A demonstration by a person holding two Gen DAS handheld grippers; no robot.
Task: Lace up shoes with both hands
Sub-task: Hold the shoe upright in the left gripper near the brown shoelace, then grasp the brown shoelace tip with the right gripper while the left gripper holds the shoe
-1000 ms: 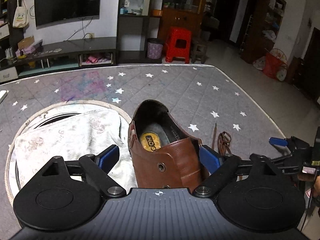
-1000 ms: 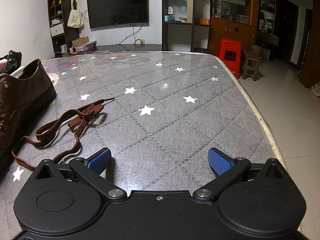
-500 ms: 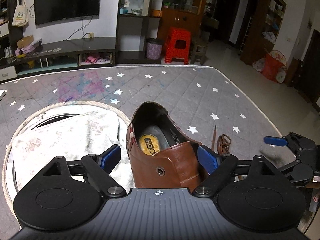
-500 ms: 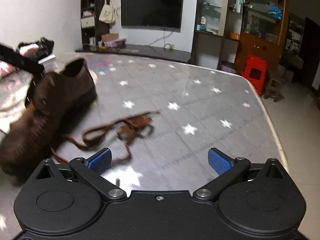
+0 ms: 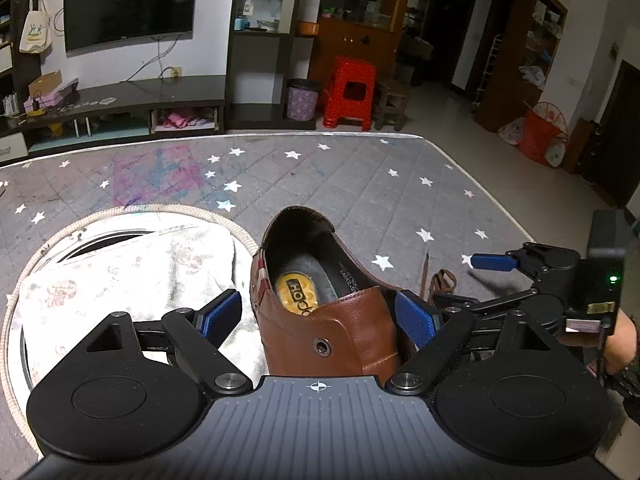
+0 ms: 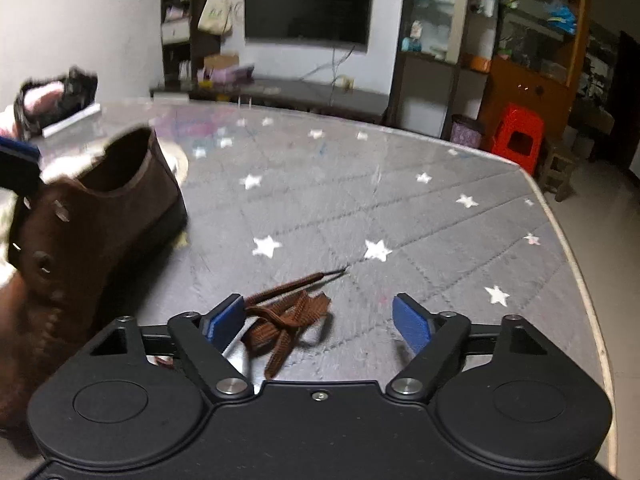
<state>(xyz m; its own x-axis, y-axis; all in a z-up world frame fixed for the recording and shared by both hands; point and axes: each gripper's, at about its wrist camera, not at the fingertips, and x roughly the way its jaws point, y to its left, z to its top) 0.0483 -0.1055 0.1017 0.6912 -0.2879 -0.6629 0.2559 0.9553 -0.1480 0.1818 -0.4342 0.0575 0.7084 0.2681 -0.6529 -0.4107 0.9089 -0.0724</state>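
Observation:
A brown leather shoe [image 5: 332, 320] stands on the grey star-patterned mattress [image 5: 320, 176], heel away from me. My left gripper [image 5: 318, 314] is open, with its blue pads either side of the shoe's front; contact is unclear. The shoe also shows at the left of the right wrist view [image 6: 80, 232]. A loose brown shoelace [image 6: 286, 316] lies bunched on the mattress just right of the shoe. My right gripper [image 6: 318, 318] is open and empty, right over the lace. It shows at the right of the left wrist view [image 5: 496, 280].
A round white rope-rimmed cushion with a pale cloth [image 5: 120, 264] lies left of the shoe. The mattress edge [image 6: 576, 280] drops to the tiled floor on the right. A TV stand, shelves and a red stool [image 5: 350, 92] stand beyond the far edge.
My right gripper has swung left and forward from bare mattress to over the bunched lace, closer to the shoe. My left gripper and the shoe have hardly moved.

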